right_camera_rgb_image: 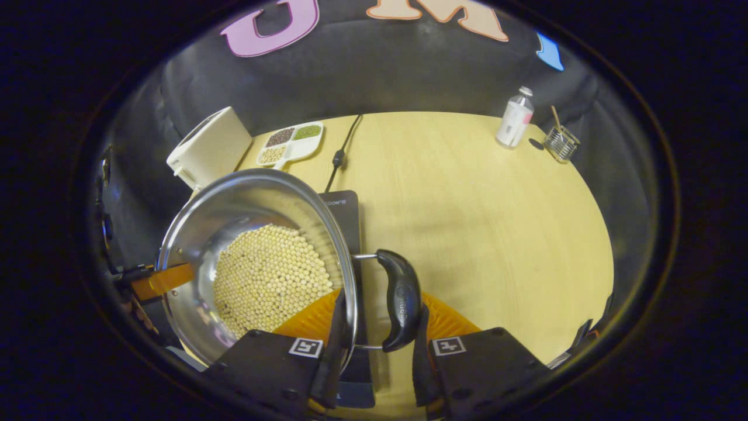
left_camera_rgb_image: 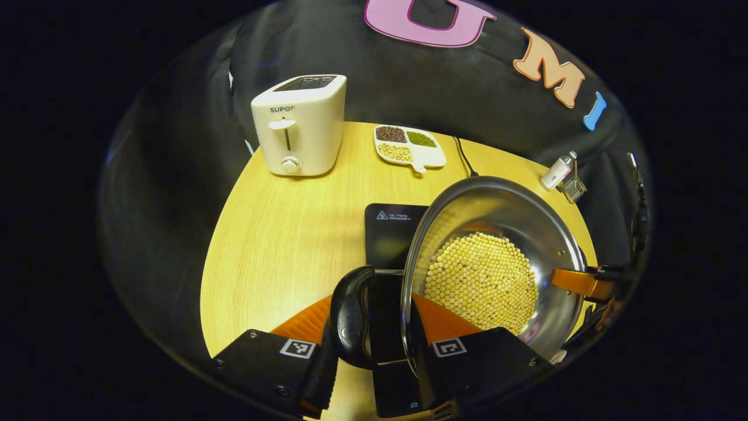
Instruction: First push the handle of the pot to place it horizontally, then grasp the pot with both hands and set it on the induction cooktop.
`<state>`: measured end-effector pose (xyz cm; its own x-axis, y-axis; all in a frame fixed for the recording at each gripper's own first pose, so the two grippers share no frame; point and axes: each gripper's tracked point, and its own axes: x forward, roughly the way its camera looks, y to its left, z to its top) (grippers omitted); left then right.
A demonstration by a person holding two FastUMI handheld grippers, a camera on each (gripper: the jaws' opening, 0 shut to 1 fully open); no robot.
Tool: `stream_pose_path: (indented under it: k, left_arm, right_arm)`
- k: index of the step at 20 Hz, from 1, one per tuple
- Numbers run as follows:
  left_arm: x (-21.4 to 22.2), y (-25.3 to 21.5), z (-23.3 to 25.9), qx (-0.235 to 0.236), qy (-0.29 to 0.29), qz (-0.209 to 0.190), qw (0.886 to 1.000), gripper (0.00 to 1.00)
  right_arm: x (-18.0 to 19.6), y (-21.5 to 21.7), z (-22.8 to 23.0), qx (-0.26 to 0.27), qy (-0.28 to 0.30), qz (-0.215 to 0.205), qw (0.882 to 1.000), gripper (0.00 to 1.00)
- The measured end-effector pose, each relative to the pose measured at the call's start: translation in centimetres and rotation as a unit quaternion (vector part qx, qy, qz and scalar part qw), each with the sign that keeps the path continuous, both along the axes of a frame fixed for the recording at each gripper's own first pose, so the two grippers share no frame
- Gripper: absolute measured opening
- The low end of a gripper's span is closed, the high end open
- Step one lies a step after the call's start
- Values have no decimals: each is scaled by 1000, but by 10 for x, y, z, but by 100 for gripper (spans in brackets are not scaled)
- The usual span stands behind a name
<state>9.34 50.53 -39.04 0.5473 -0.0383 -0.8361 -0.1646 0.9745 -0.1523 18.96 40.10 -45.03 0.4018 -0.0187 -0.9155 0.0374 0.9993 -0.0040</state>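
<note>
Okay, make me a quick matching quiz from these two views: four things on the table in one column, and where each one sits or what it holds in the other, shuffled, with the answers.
Things
1. pot
2. toaster
3. divided dish
4. small bottle

Descriptions
A. back right of the table, beside a wire holder
B. holds three kinds of beans in separate compartments
C. steel, filled with pale round beans, over the induction cooktop
D. white, at the back left of the table

Pairs: 1-C, 2-D, 3-B, 4-A
</note>
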Motion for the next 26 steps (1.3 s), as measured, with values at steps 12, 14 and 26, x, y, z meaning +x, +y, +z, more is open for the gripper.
stream_pose_path:
  k: [12, 14, 26]
  left_arm:
    - [-3, 5, -1, 45, 17, -8, 999, 68]
    - [1, 7, 8, 87, 7, -25, 996, 74]
    - [12, 2, 42, 167, -27, -40, 985, 81]
  right_arm:
    - [2, 0, 3, -1, -19, -9, 1000, 54]
    - [2, 1, 7, 1, -30, -11, 999, 59]
    - [-1, -3, 44, 42, -74, -23, 996, 84]
